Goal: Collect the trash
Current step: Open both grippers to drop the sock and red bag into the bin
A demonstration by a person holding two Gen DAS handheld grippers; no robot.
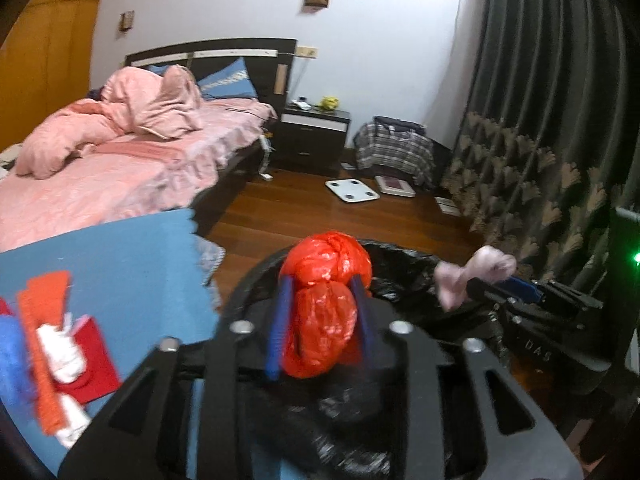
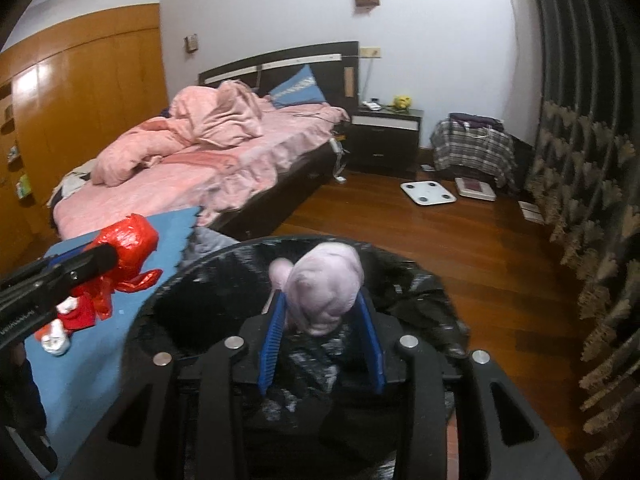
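Note:
My left gripper (image 1: 323,286) is shut on a crumpled red plastic bag (image 1: 324,304) and holds it above the left rim of a bin lined with a black bag (image 1: 404,258). In the right wrist view the left gripper (image 2: 114,256) shows at the left with the red bag (image 2: 128,240). My right gripper (image 2: 322,300) is shut on a pale pink wad (image 2: 326,292) over the open bin (image 2: 208,280). In the left wrist view the pink wad (image 1: 474,274) shows at the right, over the bin's right rim.
A blue mat (image 1: 120,272) to the left carries red, orange and white scraps (image 1: 64,344). A bed with pink bedding (image 2: 192,160), a dark nightstand (image 2: 386,136), a white scale (image 2: 428,193) on the wooden floor and dark curtains (image 2: 580,120) lie beyond.

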